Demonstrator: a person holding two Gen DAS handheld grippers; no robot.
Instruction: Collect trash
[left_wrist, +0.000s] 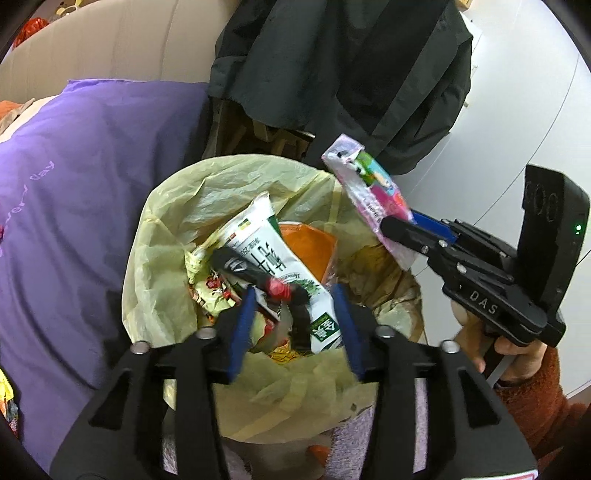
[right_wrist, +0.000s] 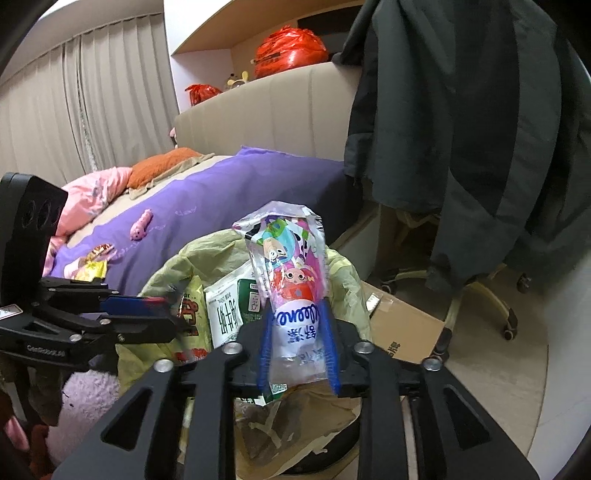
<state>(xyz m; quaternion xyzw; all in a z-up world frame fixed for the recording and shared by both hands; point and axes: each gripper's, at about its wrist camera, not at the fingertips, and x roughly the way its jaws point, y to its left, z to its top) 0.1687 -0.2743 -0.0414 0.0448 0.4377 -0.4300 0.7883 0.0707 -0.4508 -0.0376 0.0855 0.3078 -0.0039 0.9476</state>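
Observation:
A trash bin lined with a yellow-green bag (left_wrist: 177, 236) holds a white and green milk carton (left_wrist: 280, 266), snack wrappers and an orange packet (left_wrist: 306, 243). My left gripper (left_wrist: 295, 314) hangs open right over the bin, with a black and red wrapper (left_wrist: 273, 284) lying between its blue pads, loose on the trash. My right gripper (right_wrist: 297, 350) is shut on a pink cartoon-printed pouch (right_wrist: 291, 280) and holds it upright above the bin's right rim. The pouch (left_wrist: 369, 192) and the right gripper (left_wrist: 402, 225) also show in the left wrist view.
A bed with a purple cover (right_wrist: 207, 206) stands left of the bin, with wrappers (right_wrist: 92, 266) and a pink toy (right_wrist: 140, 229) on it. A dark coat (right_wrist: 461, 129) hangs over a wheeled chair (right_wrist: 480, 295). A cardboard box (right_wrist: 402, 325) lies on the floor. A lilac plush (right_wrist: 88, 398) sits near the bin.

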